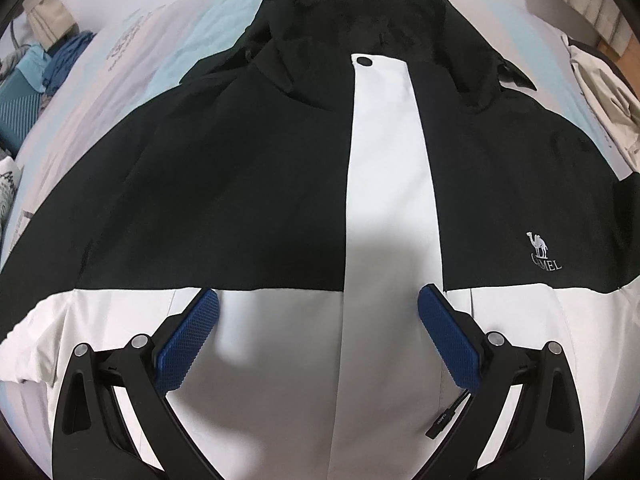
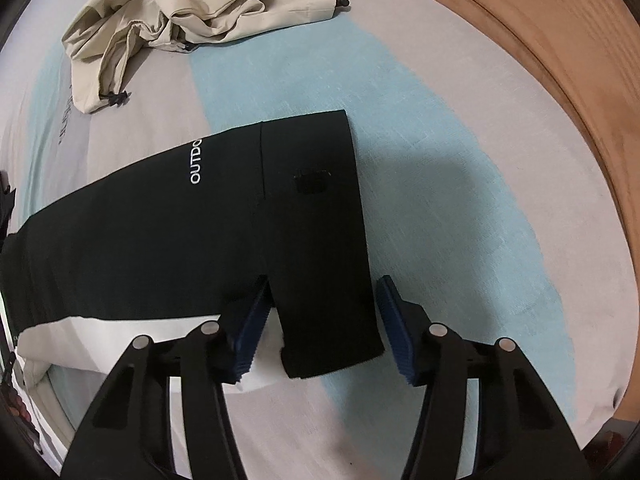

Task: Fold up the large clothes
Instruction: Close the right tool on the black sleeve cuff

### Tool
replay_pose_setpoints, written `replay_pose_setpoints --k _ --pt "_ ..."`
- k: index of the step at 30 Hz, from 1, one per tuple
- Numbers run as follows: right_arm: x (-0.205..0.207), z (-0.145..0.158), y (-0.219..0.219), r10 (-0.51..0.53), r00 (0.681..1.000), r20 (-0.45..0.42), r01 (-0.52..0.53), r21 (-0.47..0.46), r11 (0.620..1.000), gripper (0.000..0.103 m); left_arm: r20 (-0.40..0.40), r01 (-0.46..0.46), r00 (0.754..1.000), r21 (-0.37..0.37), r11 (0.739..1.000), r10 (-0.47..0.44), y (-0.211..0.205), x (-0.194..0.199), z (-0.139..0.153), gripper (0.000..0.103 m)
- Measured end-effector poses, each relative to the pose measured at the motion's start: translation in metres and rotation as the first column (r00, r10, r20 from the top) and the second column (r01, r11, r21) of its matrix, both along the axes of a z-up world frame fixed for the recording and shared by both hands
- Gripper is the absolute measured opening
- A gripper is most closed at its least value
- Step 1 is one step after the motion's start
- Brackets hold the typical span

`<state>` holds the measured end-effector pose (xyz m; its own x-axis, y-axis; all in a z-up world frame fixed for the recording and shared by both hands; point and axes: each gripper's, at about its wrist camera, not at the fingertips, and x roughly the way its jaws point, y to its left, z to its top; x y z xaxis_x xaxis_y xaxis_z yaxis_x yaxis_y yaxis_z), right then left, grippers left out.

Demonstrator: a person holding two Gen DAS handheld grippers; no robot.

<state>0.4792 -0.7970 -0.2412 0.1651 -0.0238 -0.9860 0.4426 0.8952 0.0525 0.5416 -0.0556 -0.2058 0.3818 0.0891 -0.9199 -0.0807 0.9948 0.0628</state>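
The black and white jacket point(image 1: 248, 168) lies flat, front up, on the striped bed sheet point(image 2: 460, 184), so its parts can be folded one over another. Its black sleeve point(image 2: 168, 220) stretches sideways with the cuff point(image 2: 320, 216) at the end, easy to lift from there. The right gripper point(image 2: 320, 312) points down with the cuff between its pads, not yet pressed. The left gripper point(image 1: 318, 332) hangs wide apart above the white front, empty, probably waiting.

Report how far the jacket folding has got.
Done: the jacket lies flat, front up, on the bed. In hand: the right gripper straddles the sleeve cuff, jaws not yet clamped; the left gripper hovers open over the hem. Left: every fold.
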Motion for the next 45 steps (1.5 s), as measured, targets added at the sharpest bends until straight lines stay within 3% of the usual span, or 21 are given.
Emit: replay_pose_setpoints --k 11,19,20,23,28,31,34,41,45 --pt "0.015 -0.012 0.0 0.013 1.0 -0.022 -0.012 0.022 1.0 0.063 -0.004 0.025 1.0 0.009 1.0 -0.025 -0.006 -0.001 0.003 0.097" --pt "0.008 -0.004 -0.017 -0.027 1.0 0.014 0.025 0.094 0.995 0.041 -0.017 0.033 0.999 0.023 0.999 -0.033 -0.009 0.0 0.0 0.097" --pt "0.007 -0.001 -0.017 -0.03 0.999 0.02 0.028 0.096 0.995 0.033 -0.02 0.032 0.999 0.024 0.999 -0.031 -0.012 -0.001 0.001 0.097" --pt "0.007 0.01 -0.017 -0.013 0.999 0.033 0.01 0.096 0.995 0.027 -0.031 0.029 0.999 0.024 0.999 -0.028 -0.014 -0.001 0.004 0.097" --pt "0.005 0.016 -0.013 0.016 1.0 0.026 -0.018 0.096 0.995 0.027 -0.034 0.041 0.999 0.038 0.998 -0.04 -0.021 -0.003 0.006 0.097" --pt "0.005 0.001 -0.012 0.03 1.0 -0.001 -0.03 0.07 0.997 0.036 -0.038 0.042 0.998 0.043 0.998 -0.04 -0.025 -0.002 0.007 0.097" --pt "0.013 -0.016 0.003 0.038 0.999 -0.026 -0.037 0.037 0.999 0.038 -0.031 0.05 0.998 0.047 0.998 -0.049 -0.03 -0.002 0.008 0.097" --pt "0.018 -0.01 0.018 0.072 0.997 -0.038 -0.072 -0.001 0.997 0.018 -0.023 0.062 0.998 0.053 0.997 -0.061 -0.033 -0.001 0.009 0.097" --pt "0.019 0.004 0.029 0.076 0.997 -0.025 -0.075 0.008 0.997 0.016 -0.016 0.062 0.998 0.044 0.997 -0.062 -0.032 -0.003 0.01 0.097"
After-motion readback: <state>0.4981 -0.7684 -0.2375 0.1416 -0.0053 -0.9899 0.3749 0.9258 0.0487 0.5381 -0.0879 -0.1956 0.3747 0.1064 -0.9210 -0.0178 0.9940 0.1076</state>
